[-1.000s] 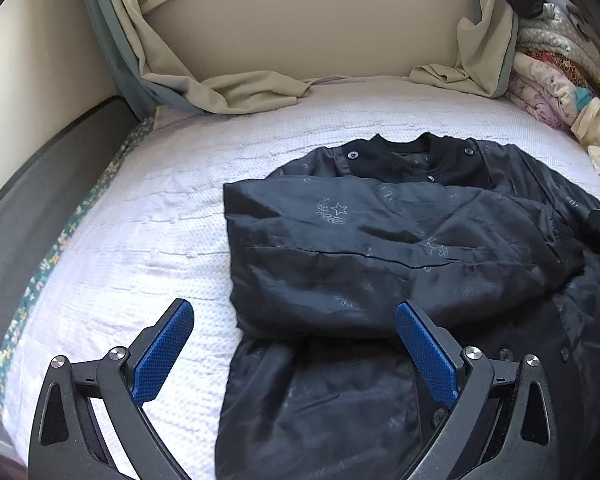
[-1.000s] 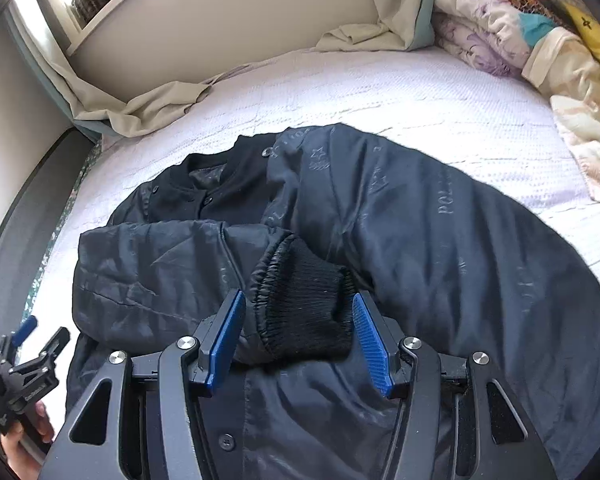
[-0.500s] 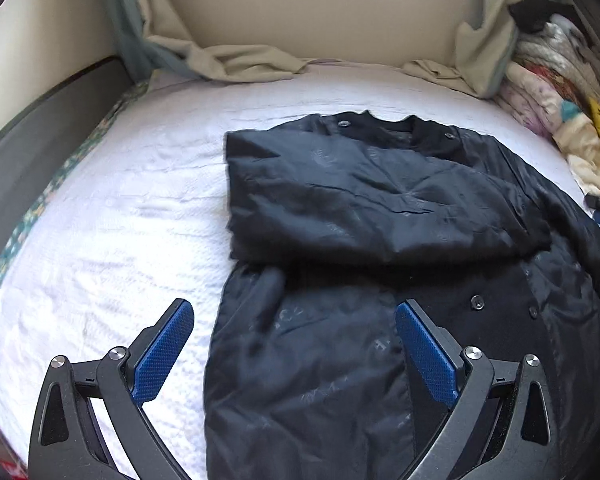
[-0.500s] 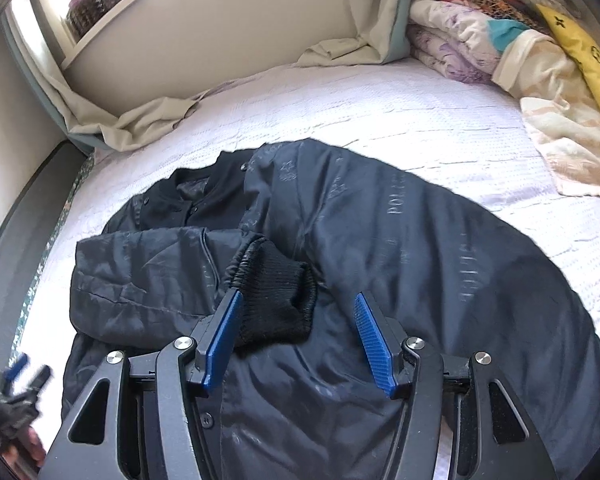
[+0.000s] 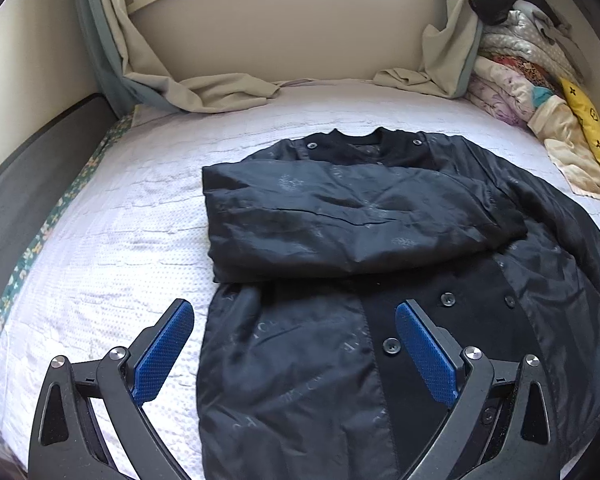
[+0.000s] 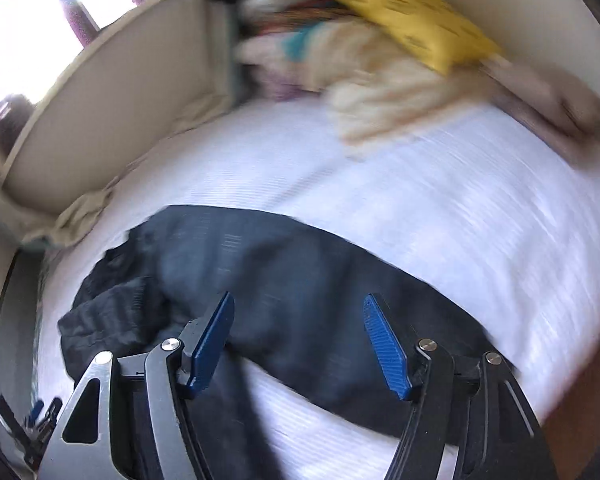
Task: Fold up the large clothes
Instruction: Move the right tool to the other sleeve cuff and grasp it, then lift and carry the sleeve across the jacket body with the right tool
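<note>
A black jacket [image 5: 340, 280] lies front-up on the white bedspread [image 5: 120, 240], collar toward the wall. Its left sleeve [image 5: 340, 216] is folded across the chest, the knit cuff [image 5: 508, 224] at the right. The other sleeve [image 5: 572, 224] runs out to the right. My left gripper [image 5: 296, 344] is open and empty, above the jacket's lower front. My right gripper [image 6: 300, 340] is open and empty, over the outstretched sleeve [image 6: 320, 288]; that view is motion-blurred. The left gripper [image 6: 32, 420] shows small at its bottom left.
A pile of folded blankets and a yellow pillow [image 5: 588, 136] sits at the bed's right side. Beige curtains [image 5: 204, 92] drape onto the bed at the wall. A dark bed frame [image 5: 32, 176] borders the left. Bare bedspread lies left of the jacket.
My right gripper has let go of the knit cuff and swung right toward the outstretched sleeve. My left gripper has pulled back toward the jacket's lower front.
</note>
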A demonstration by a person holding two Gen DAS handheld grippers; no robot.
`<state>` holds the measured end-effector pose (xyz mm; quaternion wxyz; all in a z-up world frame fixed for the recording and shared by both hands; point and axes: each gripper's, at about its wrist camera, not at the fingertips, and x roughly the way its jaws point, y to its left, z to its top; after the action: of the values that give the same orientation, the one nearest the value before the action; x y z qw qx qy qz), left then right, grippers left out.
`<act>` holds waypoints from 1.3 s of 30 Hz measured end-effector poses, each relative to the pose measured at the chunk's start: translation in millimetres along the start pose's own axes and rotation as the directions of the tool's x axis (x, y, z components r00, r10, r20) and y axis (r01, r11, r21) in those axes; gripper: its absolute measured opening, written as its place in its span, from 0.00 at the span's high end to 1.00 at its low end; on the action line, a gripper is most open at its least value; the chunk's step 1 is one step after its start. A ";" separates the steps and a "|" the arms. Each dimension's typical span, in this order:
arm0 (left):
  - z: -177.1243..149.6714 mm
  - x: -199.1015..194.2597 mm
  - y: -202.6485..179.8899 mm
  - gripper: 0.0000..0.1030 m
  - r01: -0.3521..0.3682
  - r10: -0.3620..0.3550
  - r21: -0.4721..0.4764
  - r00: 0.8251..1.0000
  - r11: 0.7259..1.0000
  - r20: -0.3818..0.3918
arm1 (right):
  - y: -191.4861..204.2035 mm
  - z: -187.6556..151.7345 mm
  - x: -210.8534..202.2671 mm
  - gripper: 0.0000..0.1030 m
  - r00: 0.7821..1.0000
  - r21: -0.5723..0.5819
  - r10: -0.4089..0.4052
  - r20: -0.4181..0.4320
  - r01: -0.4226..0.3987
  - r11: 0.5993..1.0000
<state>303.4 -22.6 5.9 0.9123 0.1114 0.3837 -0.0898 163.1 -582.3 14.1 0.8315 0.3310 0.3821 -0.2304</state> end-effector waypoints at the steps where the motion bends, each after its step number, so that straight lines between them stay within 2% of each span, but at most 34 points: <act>1: -0.8 0.1 -1.5 0.00 0.002 -0.002 0.002 1.000 1.000 -0.002 | -15.7 -3.9 -1.0 0.36 1.000 0.038 -0.013 -0.008 0.013 0.999; 6: -3.1 1.1 -4.9 0.00 0.021 -0.021 0.000 1.000 1.000 -0.015 | -96.9 -27.5 -1.6 0.36 0.994 0.278 -0.078 -0.079 0.097 0.956; 9: -5.2 2.5 -7.6 0.00 0.024 -0.024 0.004 0.999 1.000 -0.022 | -123.3 -37.1 0.2 0.36 0.991 0.343 -0.096 -0.098 0.124 0.931; 12: -7.1 4.4 -10.5 0.00 0.026 -0.025 0.007 0.999 1.000 -0.029 | -140.6 -39.9 2.4 0.36 0.991 0.403 -0.071 -0.114 0.111 0.908; 14: -7.9 5.2 -12.4 0.00 0.027 -0.027 0.011 0.999 1.000 -0.033 | -144.9 -40.9 6.5 0.36 0.989 0.412 -0.074 -0.125 0.119 0.904; 17: -8.9 6.2 -15.1 0.00 0.026 -0.025 0.017 0.999 1.000 -0.035 | -151.9 -43.7 15.7 0.36 0.989 0.447 -0.008 -0.148 0.074 0.891; 20: -9.8 7.7 -15.9 0.00 0.035 -0.034 0.017 0.999 0.999 -0.040 | -152.5 -45.8 31.7 0.36 0.981 0.476 0.019 -0.195 0.077 0.876; 23: -9.8 6.8 -14.5 0.00 0.042 -0.042 0.009 0.998 0.999 -0.040 | -151.1 -47.0 42.1 0.36 0.975 0.476 -0.021 -0.222 0.128 0.870; 27: -7.9 5.5 -11.1 0.00 0.050 -0.050 -0.011 0.998 0.999 -0.035 | -141.2 -45.0 51.6 0.35 0.967 0.419 -0.066 -0.248 0.169 0.892; 28: -7.2 5.3 -10.1 0.00 0.052 -0.052 -0.016 0.998 0.999 -0.034 | -137.8 -44.3 53.4 0.37 0.965 0.407 -0.076 -0.250 0.176 0.896; 32: -6.7 4.3 -6.9 0.00 0.054 -0.055 -0.026 0.998 0.998 -0.033 | -122.2 -41.7 53.4 0.62 0.967 0.353 -0.093 -0.237 0.175 0.919; 33: -6.9 4.8 -5.7 0.00 0.050 -0.051 -0.027 0.998 0.998 -0.034 | -119.4 -41.5 52.5 0.62 0.967 0.344 -0.103 -0.232 0.181 0.921; 34: -7.2 5.0 -5.3 0.00 0.047 -0.048 -0.029 0.998 0.998 -0.035 | -118.6 -41.4 53.9 0.64 0.969 0.345 -0.095 -0.228 0.171 0.923; 35: -7.3 5.5 -3.8 0.00 0.045 -0.046 -0.034 0.998 0.998 -0.037 | -117.0 -41.0 54.9 0.74 0.973 0.350 -0.065 -0.223 0.142 0.926; 36: -7.2 5.9 -2.1 0.00 0.046 -0.047 -0.042 0.998 0.998 -0.039 | -114.3 -40.7 54.5 0.78 0.975 0.346 -0.057 -0.216 0.131 0.929; 39: -6.5 4.3 1.6 0.00 0.049 -0.051 -0.060 0.998 0.997 -0.036 | -107.1 -38.9 50.2 0.87 0.982 0.327 -0.034 -0.185 0.095 0.940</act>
<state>302.3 -19.6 -1.4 0.9052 0.0767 0.4061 -0.0993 106.4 -632.8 -84.5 0.7181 0.4735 0.4205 -0.2887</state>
